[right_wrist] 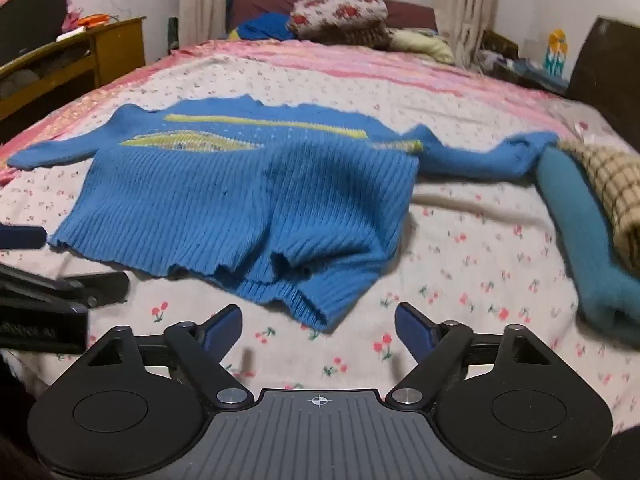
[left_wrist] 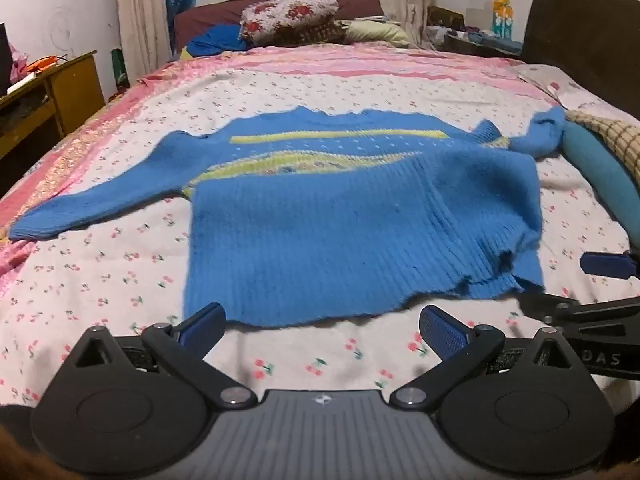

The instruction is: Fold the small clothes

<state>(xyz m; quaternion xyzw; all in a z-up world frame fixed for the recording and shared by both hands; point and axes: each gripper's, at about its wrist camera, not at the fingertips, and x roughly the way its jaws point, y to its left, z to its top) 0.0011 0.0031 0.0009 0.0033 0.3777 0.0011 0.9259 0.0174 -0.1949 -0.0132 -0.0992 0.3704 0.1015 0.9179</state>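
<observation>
The left gripper (left_wrist: 322, 330) hung low over the bedsheet (left_wrist: 120, 280), its blue-padded fingers (left_wrist: 444, 332) spread wide with nothing between them. Directly ahead of it lay the blue knitted sweater (left_wrist: 340, 232), spread on the sheet with its ribbed hem nearest the gripper and its neckline farthest away. The hem's near edge lay just beyond the fingertips, apart from them. A yellow stripe (left_wrist: 340, 136) ran across the chest, with a patterned yellow-green band below it. One sleeve stretched out flat ahead and to the left; the other reached ahead to the right, its cuff ending against a rolled teal cloth (left_wrist: 600, 180).

The right gripper (right_wrist: 318, 328) was likewise splayed wide and held nothing. The sweater (right_wrist: 240, 208) sat ahead of it and slightly to its left, the hem's right corner bunched and rumpled (right_wrist: 304, 300), just ahead of the gap between the open fingers, not touching them. To that gripper's right lay the rolled teal cloth (right_wrist: 576, 232) with a plaid fabric (right_wrist: 612, 184) resting against its far side. Far ahead, beyond the pink striped edge of the bedding, a floral pillow (right_wrist: 340, 12) sat below the window. A wooden desk (right_wrist: 80, 60) stood ahead and to the left.

In the left wrist view the right gripper's fingers entered at the right edge (left_wrist: 608, 266), beside the sweater's hem corner.
</observation>
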